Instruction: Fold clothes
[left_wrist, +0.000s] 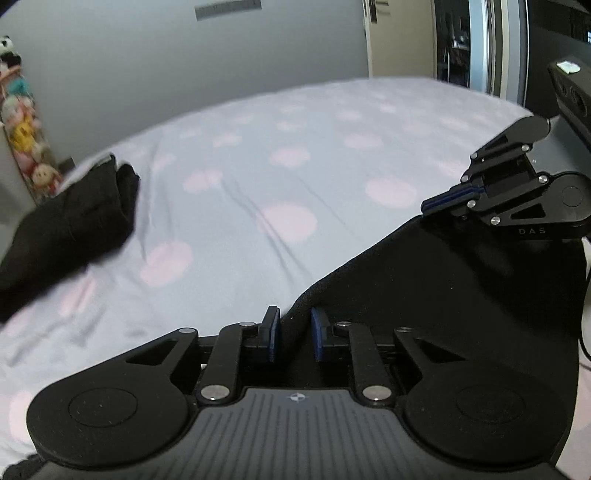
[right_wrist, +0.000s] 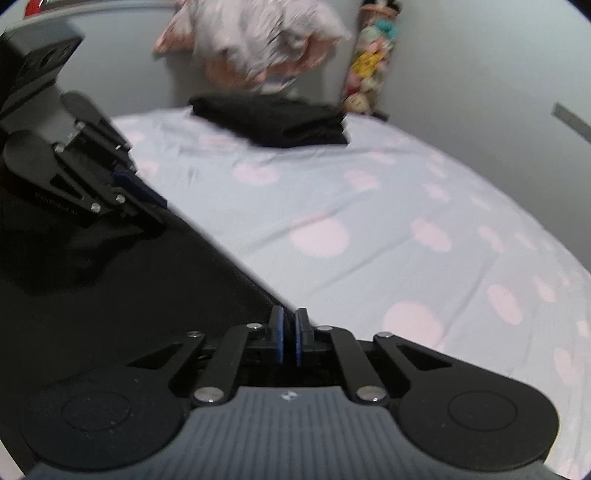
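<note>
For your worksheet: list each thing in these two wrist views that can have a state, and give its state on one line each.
Left gripper: jaws narrowly apart, black cloth between them; grip unclear.
Right gripper: jaws nearly closed on the cloth's edge; grip unclear.
Black fabric garment being handled: spread flat, not yet folded.
Folded black garments: stacked at the bed's far end.
Pale blue bedsheet with pink dots: spread, slightly creased.
Door: cannot tell, blurred.

Two black garments: one spread (left_wrist: 443, 295) at five o'clock, one folded (left_wrist: 70, 221) at nine o'clock. Two grippers, left (left_wrist: 293, 338) and right (right_wrist: 289, 338). One dotted sheet (left_wrist: 295, 166). One pillow (right_wrist: 258, 40) at twelve o'clock.
</note>
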